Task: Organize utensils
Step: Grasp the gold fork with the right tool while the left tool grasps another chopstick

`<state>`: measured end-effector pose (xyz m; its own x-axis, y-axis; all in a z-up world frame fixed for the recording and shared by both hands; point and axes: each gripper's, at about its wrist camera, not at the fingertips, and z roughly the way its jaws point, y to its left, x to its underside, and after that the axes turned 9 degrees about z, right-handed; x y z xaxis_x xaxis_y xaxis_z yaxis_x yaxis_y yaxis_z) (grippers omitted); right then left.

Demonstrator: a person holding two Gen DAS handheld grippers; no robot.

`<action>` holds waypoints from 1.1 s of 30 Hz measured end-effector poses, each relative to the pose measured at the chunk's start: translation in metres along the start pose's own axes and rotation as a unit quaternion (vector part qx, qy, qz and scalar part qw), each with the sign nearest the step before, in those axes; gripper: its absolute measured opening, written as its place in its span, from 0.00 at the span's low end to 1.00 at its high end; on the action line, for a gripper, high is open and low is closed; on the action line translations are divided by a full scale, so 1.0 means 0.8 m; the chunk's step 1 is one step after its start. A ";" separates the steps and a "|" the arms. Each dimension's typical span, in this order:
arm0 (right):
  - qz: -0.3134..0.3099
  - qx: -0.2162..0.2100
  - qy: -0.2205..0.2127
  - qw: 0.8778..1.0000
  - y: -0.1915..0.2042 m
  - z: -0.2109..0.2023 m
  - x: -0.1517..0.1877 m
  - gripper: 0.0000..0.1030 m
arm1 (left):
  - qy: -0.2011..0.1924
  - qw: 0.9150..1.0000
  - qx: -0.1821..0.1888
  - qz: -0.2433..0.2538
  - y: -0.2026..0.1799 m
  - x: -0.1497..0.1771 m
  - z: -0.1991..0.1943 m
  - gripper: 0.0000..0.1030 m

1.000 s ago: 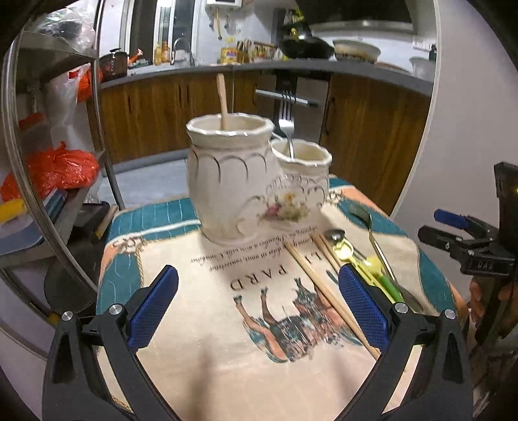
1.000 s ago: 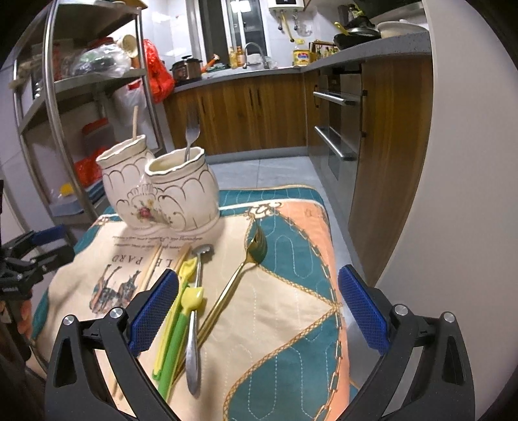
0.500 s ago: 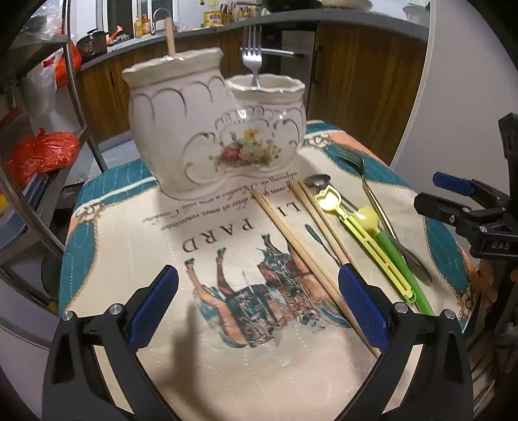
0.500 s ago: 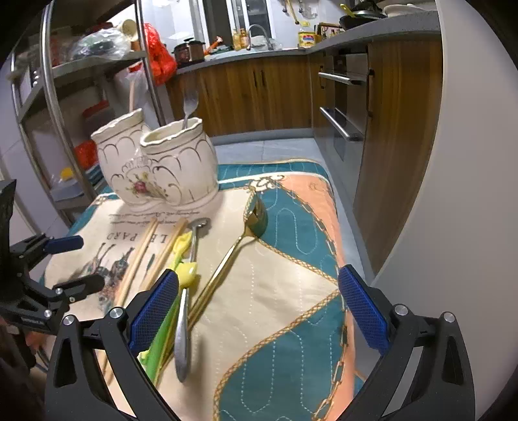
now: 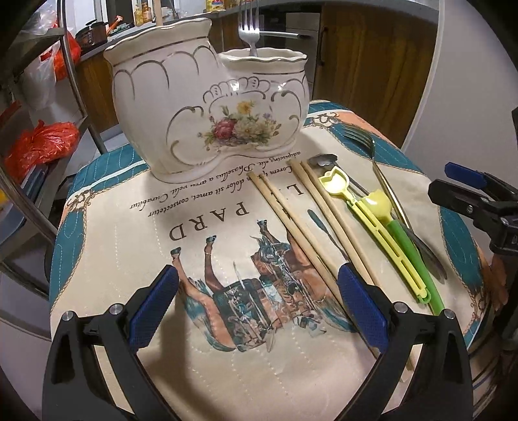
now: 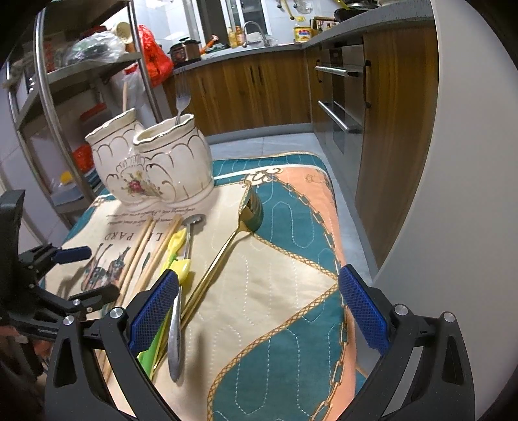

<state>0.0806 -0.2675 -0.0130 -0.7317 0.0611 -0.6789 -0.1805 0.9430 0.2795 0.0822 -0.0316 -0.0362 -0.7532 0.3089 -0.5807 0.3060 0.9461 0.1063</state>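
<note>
Chopsticks (image 5: 291, 223) lie by the spread left gripper's (image 5: 257, 311) right fingertip (image 5: 361, 307) — untouched.

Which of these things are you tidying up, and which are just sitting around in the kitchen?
For the job:
- ceramic holder, silver fork already standing in it
- chopsticks on the mat
- gold fork
- silver spoon
- yellow spoon
- green-handled spoon

Just lying about:
- patterned mat
- orange bags
- metal shelf rack
- pot on the counter
</note>
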 end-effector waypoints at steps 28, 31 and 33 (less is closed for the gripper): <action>-0.004 0.018 0.076 0.997 0.039 0.074 -0.030 0.14 | 0.007 0.999 0.044 0.016 -0.013 -0.016 0.004 0.20; -0.004 0.010 0.079 0.997 0.036 0.071 -0.031 0.12 | 0.013 0.998 0.055 0.027 -0.007 -0.017 0.004 0.14; -0.004 0.004 0.079 0.997 0.034 0.068 -0.032 0.10 | 0.017 0.997 0.064 0.034 -0.001 -0.018 0.002 0.10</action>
<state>0.1302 -0.2254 -0.0252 -0.8246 0.0015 -0.5658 -0.1819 0.9462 0.2675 0.0939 -0.0369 -0.0287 -0.7467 0.3774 -0.5478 0.4279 0.9030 0.0388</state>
